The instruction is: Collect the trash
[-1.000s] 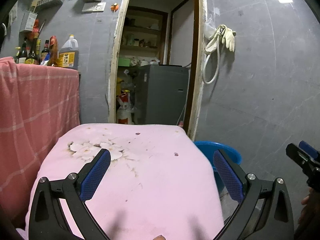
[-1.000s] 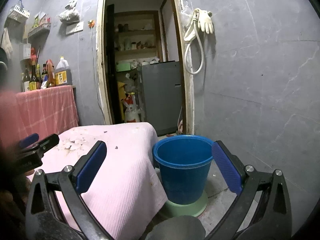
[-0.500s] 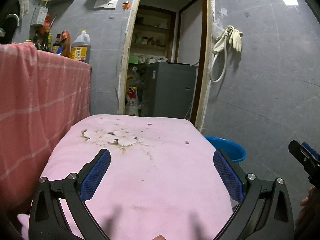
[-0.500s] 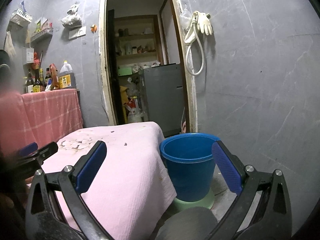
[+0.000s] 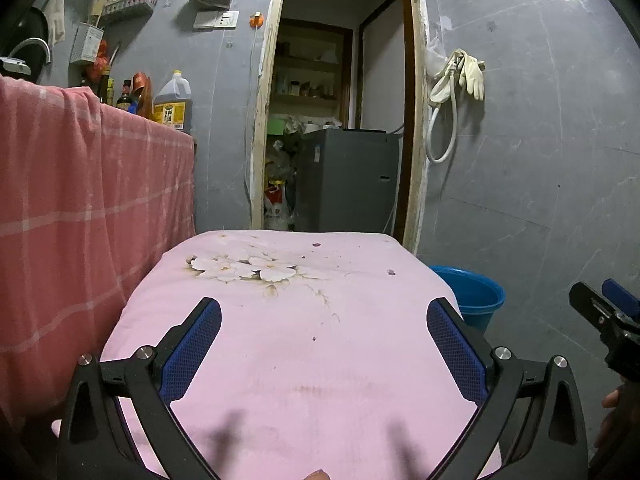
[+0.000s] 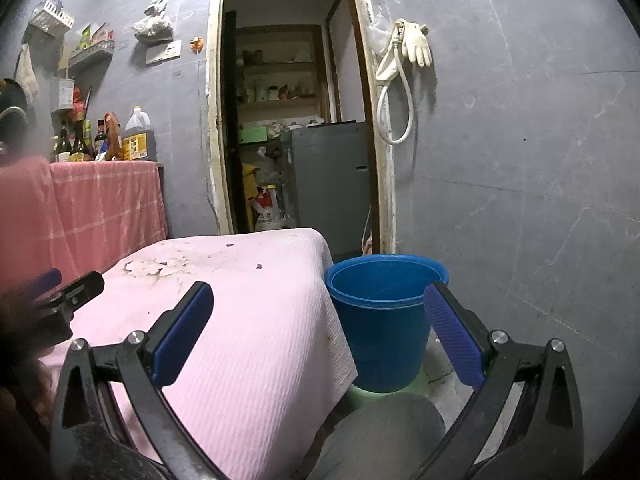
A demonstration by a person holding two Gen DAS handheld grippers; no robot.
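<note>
A low table under a pink flowered cloth [image 5: 320, 352] fills the left wrist view; it also shows in the right wrist view [image 6: 240, 320]. Small dark scraps [image 5: 391, 272] lie on its far part. A blue bucket [image 6: 384, 320] stands on the floor at the table's right side, on a green base; its rim shows in the left wrist view [image 5: 476, 292]. My left gripper [image 5: 324, 344] is open and empty over the near part of the table. My right gripper [image 6: 320, 328] is open and empty, in front of the table's right edge and the bucket.
A counter under a red checked cloth [image 5: 80, 208] stands at left with bottles and an oil jug [image 5: 173, 100]. A doorway [image 5: 336, 120] behind the table shows a grey appliance [image 5: 348, 180]. A hose and gloves [image 5: 460, 80] hang on the grey wall.
The left gripper has drawn back and risen, so more of the pink cloth and the counter show. The right gripper has shifted slightly left. Both stay open.
</note>
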